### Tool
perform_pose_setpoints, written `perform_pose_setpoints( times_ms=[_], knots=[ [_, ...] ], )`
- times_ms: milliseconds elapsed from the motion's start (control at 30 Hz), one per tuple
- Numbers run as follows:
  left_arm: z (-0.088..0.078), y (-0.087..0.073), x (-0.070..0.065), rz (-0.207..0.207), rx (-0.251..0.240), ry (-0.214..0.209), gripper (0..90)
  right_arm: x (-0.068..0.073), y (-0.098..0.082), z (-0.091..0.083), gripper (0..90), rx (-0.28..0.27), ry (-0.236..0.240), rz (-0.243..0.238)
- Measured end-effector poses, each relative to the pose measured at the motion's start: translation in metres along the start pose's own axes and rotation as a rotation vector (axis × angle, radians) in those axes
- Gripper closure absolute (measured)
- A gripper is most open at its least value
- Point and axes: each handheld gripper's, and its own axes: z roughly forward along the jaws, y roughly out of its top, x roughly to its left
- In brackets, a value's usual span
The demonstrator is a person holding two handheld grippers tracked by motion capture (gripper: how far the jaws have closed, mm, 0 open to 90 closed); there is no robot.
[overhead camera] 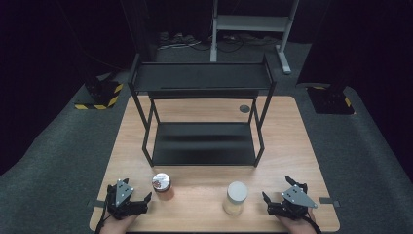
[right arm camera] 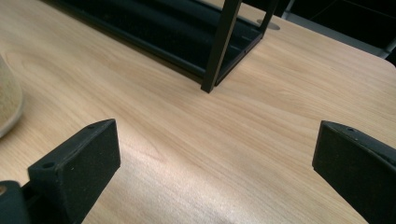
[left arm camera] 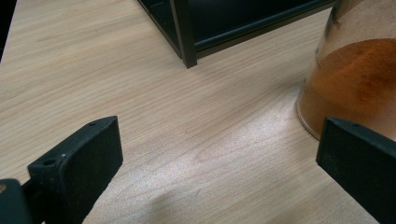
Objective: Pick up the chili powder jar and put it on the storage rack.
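On the wooden desk (overhead camera: 292,146) two jars stand near the front edge, in front of a black two-tier shelf rack (overhead camera: 202,117). The left hand-held gripper (overhead camera: 134,196) rests at the front left of the desk with its jaws spread wide and nothing between them; just to its right stands the jar of orange-red powder (overhead camera: 162,185) with a dark patterned lid. In the left gripper view this jar (left arm camera: 355,79) sits close beside the right-hand jaw, apart from it, with the rack's leg (left arm camera: 184,32) farther off. The right hand-held gripper (overhead camera: 277,195) rests at the front right, jaws likewise wide apart and empty over bare wood. To its left stands the jar of pale powder (overhead camera: 236,197) with a white lid; its rounded side (right arm camera: 9,102) shows at the left edge of the right gripper view, well apart from the nearer jaw.
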Motion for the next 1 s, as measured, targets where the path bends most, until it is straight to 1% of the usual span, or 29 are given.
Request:
perform_pose_setpoints(
  times_ms=[100,133,167,233,433,567,767,900,1000],
  knots=[
    [0.0010,0.0025,-0.0010,0.001,0.014,0.005,0.8,0.0001,0.0002,0.0001,0.0,0.001,0.001,-0.003],
    [0.0020,0.0043,-0.0022,0.010,0.024,0.007,0.8,-0.0006,0.0005,0.0002,0.0,0.003,0.004,0.000],
    [0.0020,0.0043,-0.0022,0.010,0.024,0.007,0.8,-0.0015,0.0007,0.0005,0.0,0.004,0.006,0.003],
    [0.0026,0.0050,-0.0038,0.024,0.028,0.008,0.8,-0.0022,0.0011,0.0007,0.0,0.007,0.008,0.006],
    [0.0026,0.0052,-0.0049,0.028,0.029,0.012,0.8,-0.0018,0.0031,0.0016,0.0,0.018,0.012,-0.003],
    [0.0020,0.0039,-0.0034,0.016,0.022,0.010,0.8,-0.0013,0.0032,0.0017,0.0,0.019,0.008,-0.002],
    [0.0021,0.0041,-0.0029,0.017,0.022,0.007,0.8,0.0015,0.0039,0.0019,0.0,0.022,0.000,-0.016],
    [0.0018,0.0035,0.0016,-0.010,0.018,-0.004,0.8,0.0011,0.0040,0.0020,0.0,0.022,0.000,-0.013],
    [-0.0009,0.0031,0.0039,-0.020,0.011,-0.009,0.8,0.0011,0.0040,0.0020,0.0,0.022,0.000,-0.013]
  ],
)
